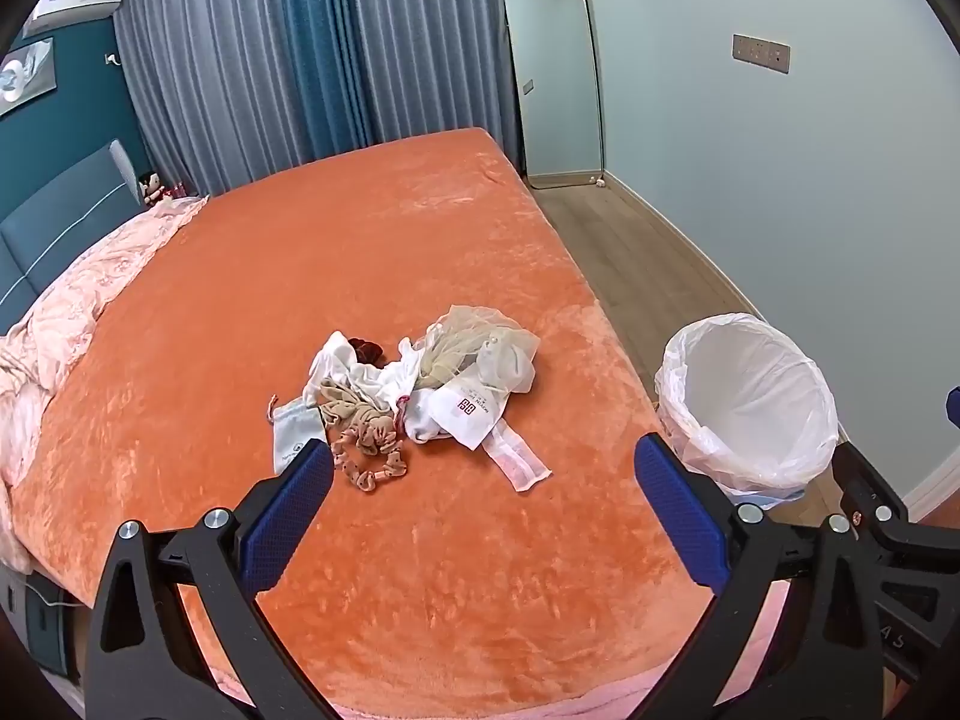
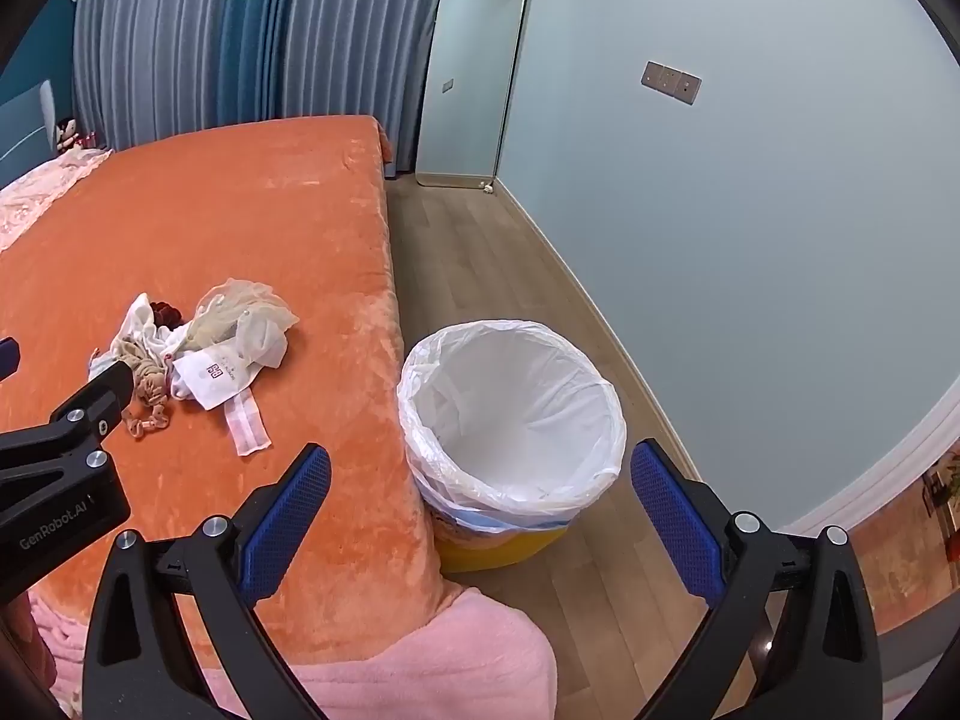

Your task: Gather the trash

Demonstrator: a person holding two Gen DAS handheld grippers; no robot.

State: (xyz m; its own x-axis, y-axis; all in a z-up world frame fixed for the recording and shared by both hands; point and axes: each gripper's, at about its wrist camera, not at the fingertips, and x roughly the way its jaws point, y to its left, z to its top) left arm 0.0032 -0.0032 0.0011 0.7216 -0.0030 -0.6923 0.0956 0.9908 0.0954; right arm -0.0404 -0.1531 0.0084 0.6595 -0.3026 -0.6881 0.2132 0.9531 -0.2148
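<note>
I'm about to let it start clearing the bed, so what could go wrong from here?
1. The pile is tangled: packaging lies mixed with a pink scrunchie and a small pouch, so a grab may take non-trash along.
2. The bin stands on the floor beside the bed; its loose liner could catch a light piece, dropping it outside.

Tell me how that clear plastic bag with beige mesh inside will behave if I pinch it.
The clear plastic bag looks crumpled and thin, so probably floppy and light. Its glossy film may slip between pads. It overlaps the white tagged pouch, so neighbours might drag along.
</note>
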